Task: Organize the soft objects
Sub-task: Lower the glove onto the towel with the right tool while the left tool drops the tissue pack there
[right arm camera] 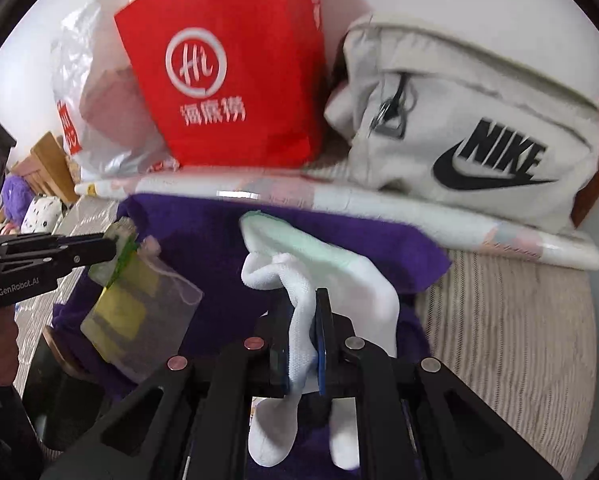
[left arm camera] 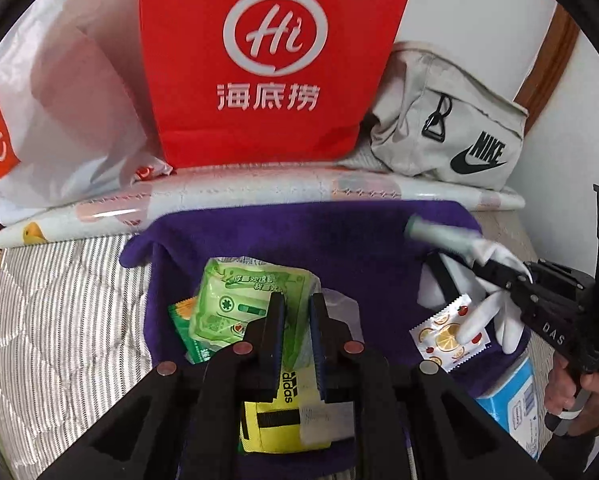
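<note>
My left gripper [left arm camera: 297, 304] is shut on a clear plastic bag holding a yellow adidas band [left arm camera: 277, 408] and hangs it above the purple cloth [left arm camera: 283, 236]; the bag also shows in the right wrist view [right arm camera: 139, 316]. A green wet-wipe pack [left arm camera: 235, 300] lies on the cloth under it. My right gripper [right arm camera: 303, 320] is shut on a white sock with a pale green toe [right arm camera: 327, 272], lifted above the purple cloth [right arm camera: 203, 232]. In the left wrist view the right gripper [left arm camera: 495, 268] holds that sock [left arm camera: 479, 312] at the right.
A red Haidilao paper bag [left arm camera: 259, 60], a white plastic bag [left arm camera: 59, 100] and a beige Nike bag [left arm camera: 451, 132] stand behind a rolled mat [left arm camera: 259, 192]. A fruit-print sachet [left arm camera: 447, 332] and a blue tissue pack [left arm camera: 511, 400] lie at the right. Striped bedding [right arm camera: 507, 320] surrounds the cloth.
</note>
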A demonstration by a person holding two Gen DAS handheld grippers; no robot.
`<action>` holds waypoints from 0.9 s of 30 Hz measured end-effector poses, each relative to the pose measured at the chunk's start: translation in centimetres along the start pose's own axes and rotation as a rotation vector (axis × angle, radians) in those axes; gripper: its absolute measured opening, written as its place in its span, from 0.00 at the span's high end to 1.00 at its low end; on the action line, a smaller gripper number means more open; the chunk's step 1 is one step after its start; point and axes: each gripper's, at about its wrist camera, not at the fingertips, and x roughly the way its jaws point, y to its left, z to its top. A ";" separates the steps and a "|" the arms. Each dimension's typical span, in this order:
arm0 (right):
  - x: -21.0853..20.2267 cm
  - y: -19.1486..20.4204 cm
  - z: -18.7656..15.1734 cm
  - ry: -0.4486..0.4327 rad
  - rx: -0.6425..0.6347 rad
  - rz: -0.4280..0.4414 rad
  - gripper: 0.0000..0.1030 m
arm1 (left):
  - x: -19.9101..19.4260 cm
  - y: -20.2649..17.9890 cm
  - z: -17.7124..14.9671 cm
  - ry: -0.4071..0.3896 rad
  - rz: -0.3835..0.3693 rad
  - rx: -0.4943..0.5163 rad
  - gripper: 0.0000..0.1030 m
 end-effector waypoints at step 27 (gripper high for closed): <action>-2.6 2.0 -1.3 0.017 -0.003 0.026 0.37 | -3.5 -1.1 -2.2 0.005 0.038 0.057 0.54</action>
